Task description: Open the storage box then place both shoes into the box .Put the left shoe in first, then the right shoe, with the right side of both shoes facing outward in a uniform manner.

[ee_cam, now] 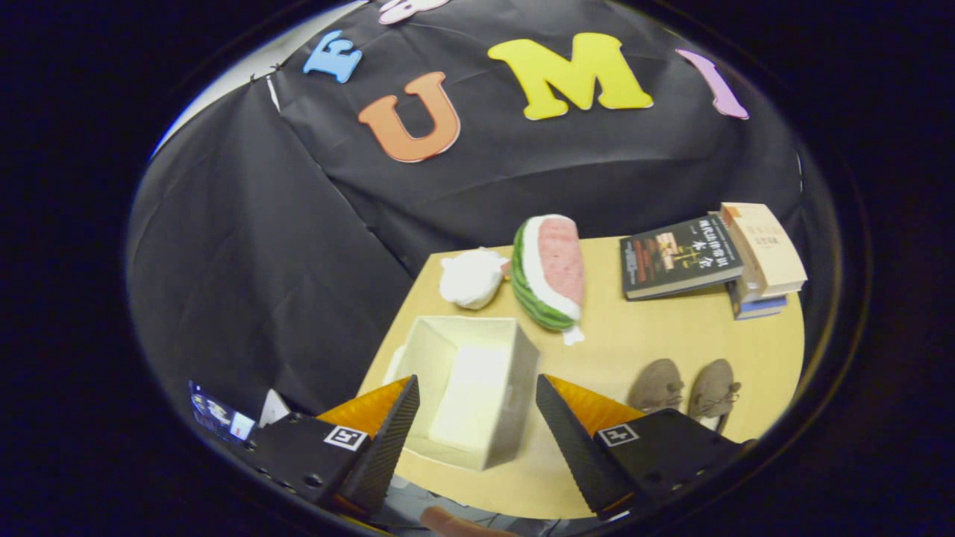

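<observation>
A cream storage box (515, 373) stands open on the wooden table (671, 328), its inside bare. It lies just ahead of and partly between my fingers. My gripper (477, 391) hovers above the table's near edge, open, with nothing between its black ribbed fingers (392, 440). Two taupe lace-up shoes sit side by side to the right of the box, beyond the right finger: one shoe (656, 385) nearer the box, the other shoe (714, 391) further right. Their heels are hidden behind the gripper body.
A watermelon-slice plush (550, 272) and a white plush (470, 278) lie beyond the box. A dark book (677, 257) and a stack of books (765, 257) sit at the table's far right. Black cloth walls surround the table.
</observation>
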The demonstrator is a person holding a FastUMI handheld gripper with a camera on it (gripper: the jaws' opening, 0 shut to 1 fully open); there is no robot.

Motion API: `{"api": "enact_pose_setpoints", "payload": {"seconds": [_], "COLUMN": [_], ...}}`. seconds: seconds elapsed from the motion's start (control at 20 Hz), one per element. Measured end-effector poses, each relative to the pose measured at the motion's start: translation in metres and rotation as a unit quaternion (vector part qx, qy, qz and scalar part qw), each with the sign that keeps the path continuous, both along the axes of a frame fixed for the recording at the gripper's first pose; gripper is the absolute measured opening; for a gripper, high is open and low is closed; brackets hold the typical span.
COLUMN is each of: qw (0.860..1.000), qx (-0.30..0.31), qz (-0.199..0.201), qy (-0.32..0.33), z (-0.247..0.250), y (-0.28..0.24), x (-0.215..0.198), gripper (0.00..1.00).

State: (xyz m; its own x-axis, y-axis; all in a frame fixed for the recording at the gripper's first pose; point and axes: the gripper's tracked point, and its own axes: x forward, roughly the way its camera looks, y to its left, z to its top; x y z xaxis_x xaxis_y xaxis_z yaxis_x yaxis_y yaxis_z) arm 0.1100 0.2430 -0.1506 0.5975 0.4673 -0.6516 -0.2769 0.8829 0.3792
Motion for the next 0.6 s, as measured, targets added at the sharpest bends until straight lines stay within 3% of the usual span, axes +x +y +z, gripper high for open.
{"api": "enact_pose_setpoints", "payload": {"seconds": [0.3,0.6], "qw": [0.996,0.99], "qx": [-0.075,-0.099], "qz": [-0.022,-0.044], "qy": [0.035,0.094], "z": [-0.085,-0.153], "y": [-0.083,-0.139], "x": [-0.008,-0.022], "gripper": [0.95,0.94]}}
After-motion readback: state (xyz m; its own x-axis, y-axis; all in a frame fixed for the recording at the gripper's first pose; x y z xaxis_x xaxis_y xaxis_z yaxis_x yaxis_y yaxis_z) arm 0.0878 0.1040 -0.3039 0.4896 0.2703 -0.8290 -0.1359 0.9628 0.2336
